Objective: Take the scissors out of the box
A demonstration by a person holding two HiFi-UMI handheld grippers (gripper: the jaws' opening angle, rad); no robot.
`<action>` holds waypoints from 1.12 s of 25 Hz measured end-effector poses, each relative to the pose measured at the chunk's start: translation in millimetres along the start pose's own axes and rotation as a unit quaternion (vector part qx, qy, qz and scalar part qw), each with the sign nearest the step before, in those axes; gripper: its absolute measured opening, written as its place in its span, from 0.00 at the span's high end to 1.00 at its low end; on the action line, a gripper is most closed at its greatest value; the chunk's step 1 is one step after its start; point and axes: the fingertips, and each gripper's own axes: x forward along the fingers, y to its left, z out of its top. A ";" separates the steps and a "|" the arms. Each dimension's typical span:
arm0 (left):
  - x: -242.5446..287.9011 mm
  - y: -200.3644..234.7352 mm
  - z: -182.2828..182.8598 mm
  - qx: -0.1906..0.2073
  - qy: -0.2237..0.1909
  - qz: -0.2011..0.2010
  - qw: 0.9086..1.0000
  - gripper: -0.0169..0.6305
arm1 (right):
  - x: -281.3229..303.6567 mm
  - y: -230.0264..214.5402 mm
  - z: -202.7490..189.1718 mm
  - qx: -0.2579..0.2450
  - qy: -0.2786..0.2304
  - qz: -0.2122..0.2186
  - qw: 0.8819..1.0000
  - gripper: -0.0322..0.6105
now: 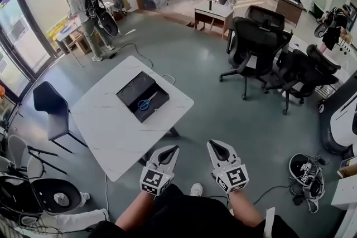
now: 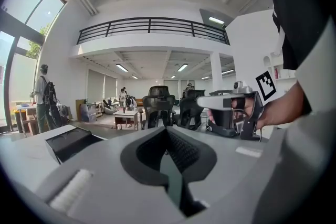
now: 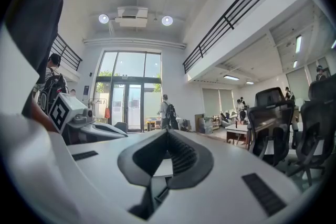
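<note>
Faintly, blue scissors (image 1: 144,103) in box (image 1: 127,90), table (image 1: 109,131) edge behind left tool (image 1: 171,148)

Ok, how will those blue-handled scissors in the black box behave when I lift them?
Probably stiff and light: the scissors look small, with blue loop handles. They lie flat in the black box, so a pinch may slip off. The box may slide on the smooth white table.

Left tool (image 1: 174,148), right tool (image 1: 213,144): closed, empty
</note>
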 end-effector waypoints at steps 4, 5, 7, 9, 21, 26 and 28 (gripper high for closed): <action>10.6 0.7 -2.7 -0.008 0.005 0.002 1.000 0.96 | 3.2 -6.0 -5.8 0.007 0.005 0.006 1.000 0.94; 13.7 2.4 -2.6 -0.012 0.005 0.002 1.000 0.96 | 6.0 -7.8 -7.2 0.008 0.009 0.007 1.000 0.94; 20.6 6.3 -1.6 -0.020 0.006 -0.001 1.000 0.96 | 12.3 -12.5 -7.8 0.009 0.013 0.009 1.000 0.94; 28.7 11.6 -0.8 -0.021 0.006 -0.005 1.000 0.96 | 20.0 -19.2 -6.8 0.009 0.014 0.007 1.000 0.94; 75.1 84.8 7.1 -0.033 -0.005 0.002 0.999 0.96 | 97.7 -53.6 -0.6 0.000 0.011 0.008 1.000 0.94; 87.0 123.6 4.6 -0.049 -0.006 0.013 0.999 0.96 | 137.5 -52.2 -0.8 -0.005 0.017 0.025 1.000 0.94; 92.2 138.0 6.5 -0.054 -0.009 0.015 0.998 0.96 | 153.0 -54.2 -0.1 -0.007 0.020 0.029 0.999 0.94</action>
